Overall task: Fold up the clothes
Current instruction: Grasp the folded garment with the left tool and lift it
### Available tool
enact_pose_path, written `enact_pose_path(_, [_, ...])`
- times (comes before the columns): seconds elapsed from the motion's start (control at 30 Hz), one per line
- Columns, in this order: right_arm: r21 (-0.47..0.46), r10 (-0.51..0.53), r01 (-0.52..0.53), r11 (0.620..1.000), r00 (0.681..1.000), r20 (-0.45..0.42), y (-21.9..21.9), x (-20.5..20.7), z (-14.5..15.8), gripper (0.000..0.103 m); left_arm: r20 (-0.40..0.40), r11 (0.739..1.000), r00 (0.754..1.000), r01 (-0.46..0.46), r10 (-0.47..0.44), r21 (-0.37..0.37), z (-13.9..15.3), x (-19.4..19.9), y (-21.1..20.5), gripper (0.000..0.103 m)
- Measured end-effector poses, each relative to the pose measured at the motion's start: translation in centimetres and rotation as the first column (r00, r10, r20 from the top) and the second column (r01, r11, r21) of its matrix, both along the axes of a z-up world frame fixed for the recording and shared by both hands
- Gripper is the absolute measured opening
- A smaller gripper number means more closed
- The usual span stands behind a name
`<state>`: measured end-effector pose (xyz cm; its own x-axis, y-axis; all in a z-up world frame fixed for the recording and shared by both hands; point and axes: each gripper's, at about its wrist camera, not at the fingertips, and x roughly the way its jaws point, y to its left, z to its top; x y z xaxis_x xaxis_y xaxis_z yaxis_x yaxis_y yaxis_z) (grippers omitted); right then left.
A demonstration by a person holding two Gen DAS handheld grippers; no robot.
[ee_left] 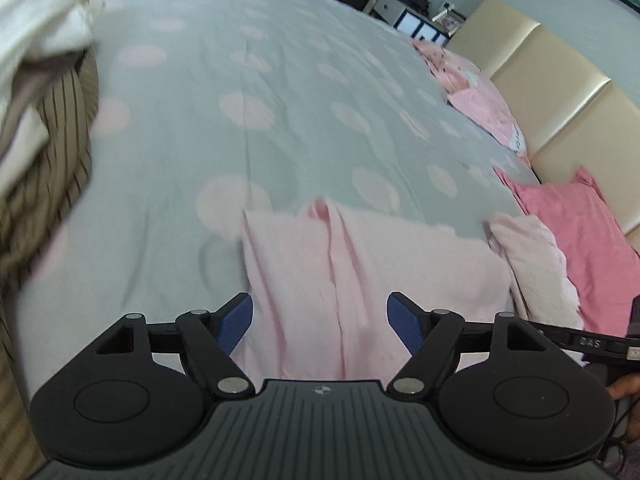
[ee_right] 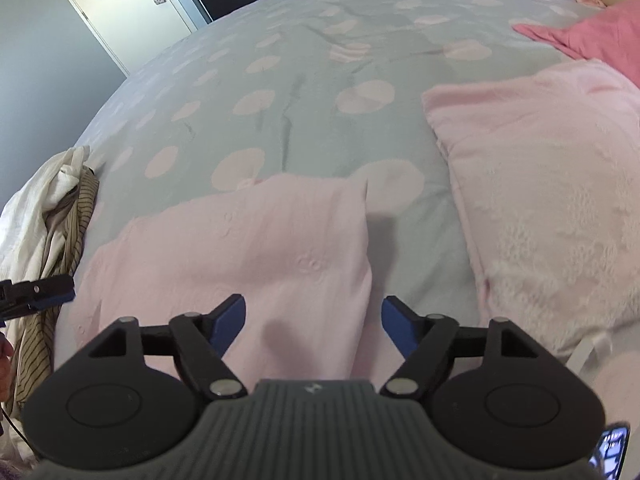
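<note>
Pale pink folded cotton garment (ee_left: 344, 280) lying flat beneath left claw (ee_left: 320, 322) and right claw (ee_right: 313, 326), both spread wide, nothing gripped.

One pale pink garment (ee_right: 240, 248), two pillows, one heap of unfolded clothes (ee_right: 48, 232).

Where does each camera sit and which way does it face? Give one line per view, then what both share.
Left wrist: sits on the left gripper, angled down across the bed toward the headboard; its own open blue-padded fingers show, plus a bit of hand at right.
Right wrist: sits on the right gripper, angled down across the bed toward the door; its own open fingers show, and the left gripper's tip at left.
Shared: the pale pink garment under both grippers, the fluffy pink cushion, and the striped clothes pile.
</note>
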<state>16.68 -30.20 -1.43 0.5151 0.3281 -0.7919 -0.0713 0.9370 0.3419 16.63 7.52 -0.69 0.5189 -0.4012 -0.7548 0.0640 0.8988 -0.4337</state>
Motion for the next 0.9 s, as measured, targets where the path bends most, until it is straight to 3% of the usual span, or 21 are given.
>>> enact_pose_path(0.13, [0.027, -0.02, 0.022, 0.999, 0.998, -0.059, 0.2, 0.0, -1.1, 0.077, -0.002, 1.0, 1.0, -0.018, 0.018, 0.002, -1.5, -0.5, -0.6, 0.073])
enact_pose_path(0.27, [0.064, -0.031, 0.039, 0.997, 0.992, -0.125, 0.5, 0.7, -2.6, 0.078, -0.057, 1.0, 0.998, -0.001, 0.001, -0.006, -3.3, 0.5, -1.3, 0.073])
enact_pose_path(0.6, [0.068, 0.04, -0.034, 0.997, 0.995, -0.097, 3.6, 2.4, -3.5, 0.074, -0.018, 0.999, 0.999, 0.04, -0.04, -0.007, -5.3, 2.0, -3.7, 0.079])
enact_pose_path(0.77, [0.074, 0.057, -0.051, 0.996, 0.995, -0.086, 5.1, 3.5, -3.6, 0.044, -0.008, 0.998, 0.998, 0.056, -0.057, -0.037, -5.2, 2.5, -4.1, 0.066])
enact_pose_path(0.9, [0.094, 0.054, -0.046, 0.994, 0.995, -0.084, 5.6, 3.8, -3.5, 0.026, -0.013, 0.997, 0.999, 0.052, -0.053, -0.064, -4.9, 2.8, -4.2, 0.042])
